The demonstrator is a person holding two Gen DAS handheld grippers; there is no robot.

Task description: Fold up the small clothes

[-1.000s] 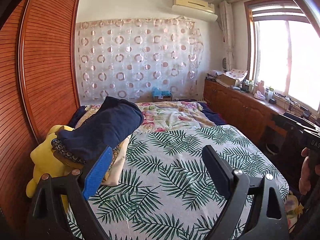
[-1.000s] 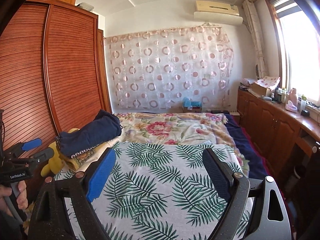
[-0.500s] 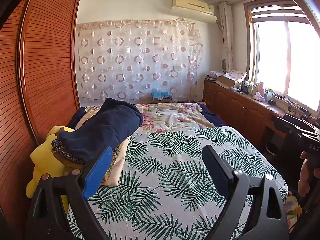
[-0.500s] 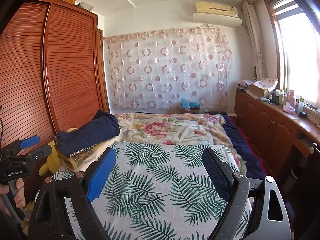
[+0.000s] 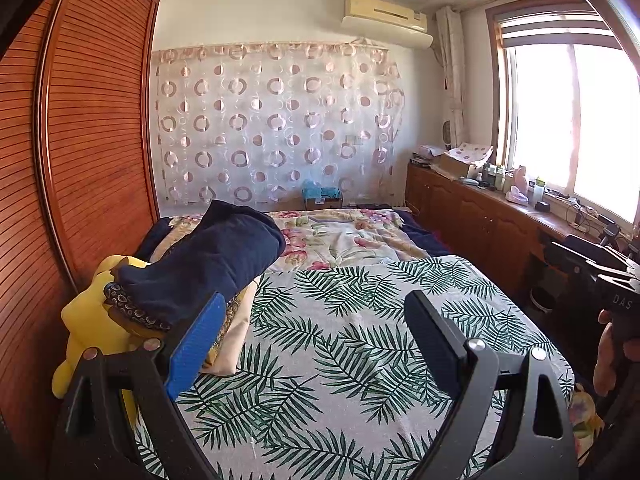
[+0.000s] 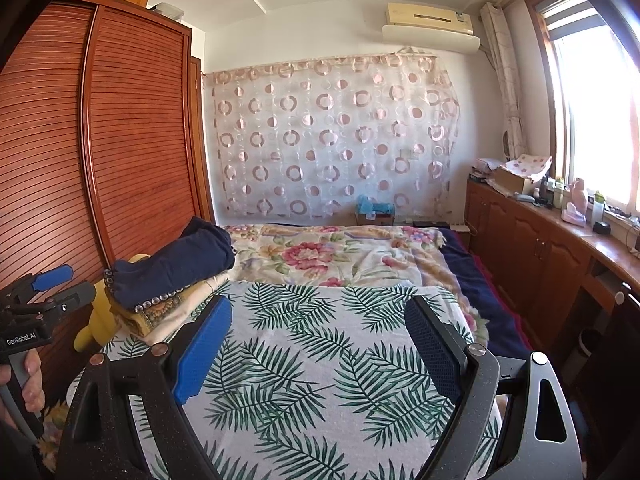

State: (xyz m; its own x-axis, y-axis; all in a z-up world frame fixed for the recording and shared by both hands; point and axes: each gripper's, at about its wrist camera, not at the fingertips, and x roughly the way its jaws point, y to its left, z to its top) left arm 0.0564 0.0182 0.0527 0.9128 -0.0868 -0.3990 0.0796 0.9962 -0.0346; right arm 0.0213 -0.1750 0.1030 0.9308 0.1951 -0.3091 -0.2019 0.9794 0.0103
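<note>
A stack of folded clothes lies at the left edge of the bed, topped by a navy garment [image 5: 208,264] [image 6: 176,264] over patterned and cream pieces [image 6: 168,312]. My left gripper [image 5: 312,312] hovers open over the palm-leaf sheet [image 5: 340,360], its blue pad close beside the stack, nothing between its fingers. My right gripper [image 6: 320,320] is also open and empty above the same sheet [image 6: 312,360], to the right of the stack. Seen from the right wrist, the left gripper's body [image 6: 36,304] is held by a hand at the far left.
A yellow plush toy [image 5: 88,332] sits behind the stack against the wooden wardrobe [image 5: 80,140]. A floral blanket [image 6: 332,252] covers the far half of the bed. Wooden cabinets [image 6: 540,248] with clutter run under the window on the right.
The right wrist view has lifted a little, showing slightly more wall and ceiling. The left gripper and the clothes stack have not moved.
</note>
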